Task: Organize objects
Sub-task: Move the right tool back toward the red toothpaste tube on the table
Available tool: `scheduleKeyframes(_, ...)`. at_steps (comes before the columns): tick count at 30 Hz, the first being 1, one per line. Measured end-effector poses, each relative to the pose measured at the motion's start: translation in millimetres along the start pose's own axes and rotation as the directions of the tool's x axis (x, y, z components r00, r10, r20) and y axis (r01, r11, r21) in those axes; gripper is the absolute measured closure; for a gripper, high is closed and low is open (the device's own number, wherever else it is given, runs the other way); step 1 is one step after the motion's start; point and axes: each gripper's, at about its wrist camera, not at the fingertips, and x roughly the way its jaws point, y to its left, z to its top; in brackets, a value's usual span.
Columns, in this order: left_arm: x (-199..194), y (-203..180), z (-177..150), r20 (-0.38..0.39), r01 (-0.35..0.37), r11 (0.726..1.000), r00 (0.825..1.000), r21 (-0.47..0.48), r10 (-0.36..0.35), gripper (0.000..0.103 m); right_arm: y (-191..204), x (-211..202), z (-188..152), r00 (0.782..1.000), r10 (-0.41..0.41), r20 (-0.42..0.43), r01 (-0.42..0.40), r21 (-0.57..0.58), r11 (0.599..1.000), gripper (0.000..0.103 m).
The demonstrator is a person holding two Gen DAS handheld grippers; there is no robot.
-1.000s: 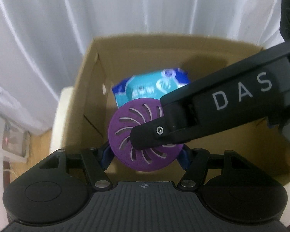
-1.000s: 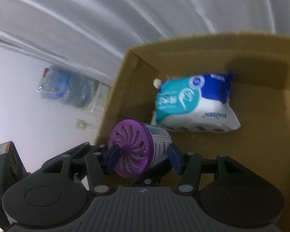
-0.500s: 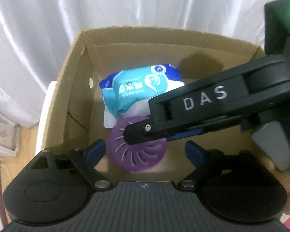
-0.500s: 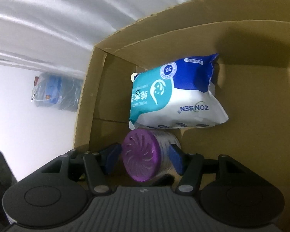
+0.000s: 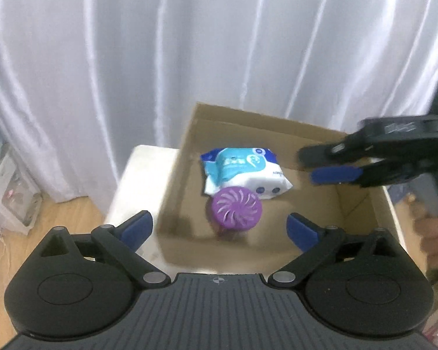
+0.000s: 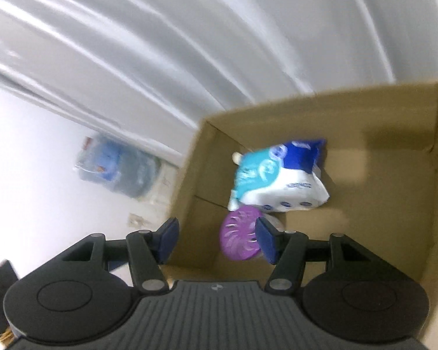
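Purple air freshener (image 5: pixel 237 208) is seen lying in the cardboard box (image 5: pixel 362 204), touching the wipes pack (image 5: pixel 245 172). Left gripper (image 5: pixel 219 224) has just been opening — fingers now spread wide, nothing between them. Right gripper (image 6: pixel 216 240) is parted, nothing pinched, clear of the freshener.

Risk, judged: the round freshener could roll if a finger clips the box wall on withdrawal.

Count — one freshener, one wipes pack, one box.
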Motion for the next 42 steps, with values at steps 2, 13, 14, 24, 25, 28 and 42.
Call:
scheduleKeyframes(2, -17.2, 4.5, -20.7, 0.022, -0.006, 1.000, 1.000, -0.011, 0.006, 0.003, 10.8, -19.0, -13.3, 0.999, 0.042, 0.023, -0.042, -0.032, 0.999, 0.040)
scheduleKeyframes(13, -4.3, -0.3, -128.2, -0.038, -0.033, 0.999, 0.999, 0.018, 0.033, 0.003, 27.5, 31.0, -121.3, 0.994, -0.020, -0.112, 0.008, -0.103, 0.995, 0.036)
scheduleKeyframes(14, 2.8, 0.1, -133.4, -0.053, -0.044, 0.999, 0.998, 0.032, 0.045, 0.004, 22.2, 41.1, -127.0, 0.991, -0.033, -0.128, 0.023, -0.084, 0.996, 0.036)
scheduleKeyframes(24, 43.2, 36.1, -156.0, -0.135, -0.024, 0.996, 0.991, -0.084, 0.012, 0.003, 4.6, 73.9, -144.1, 0.971, -0.087, -0.225, 0.084, -0.024, 0.996, 0.037)
scheduleKeyframes(25, 44.3, 34.6, -156.7, -0.131, -0.014, 0.997, 0.991, -0.082, 0.003, 0.003, 4.1, 71.8, -142.3, 0.971, -0.092, -0.221, 0.089, -0.023, 0.996, 0.037)
scheduleKeyframes(28, 42.9, 28.4, -158.3, -0.141, 0.004, 0.998, 0.990, -0.066, -0.013, 0.003, -0.9, 67.5, -139.7, 0.972, -0.105, -0.211, 0.104, -0.015, 0.994, 0.037)
scheduleKeyframes(42, 33.1, -13.5, -150.9, -0.125, 0.143, 0.988, 0.983, 0.055, -0.136, 0.004, -7.1, 86.0, -127.5, 0.966, -0.141, -0.217, 0.129, -0.070, 0.989, 0.037)
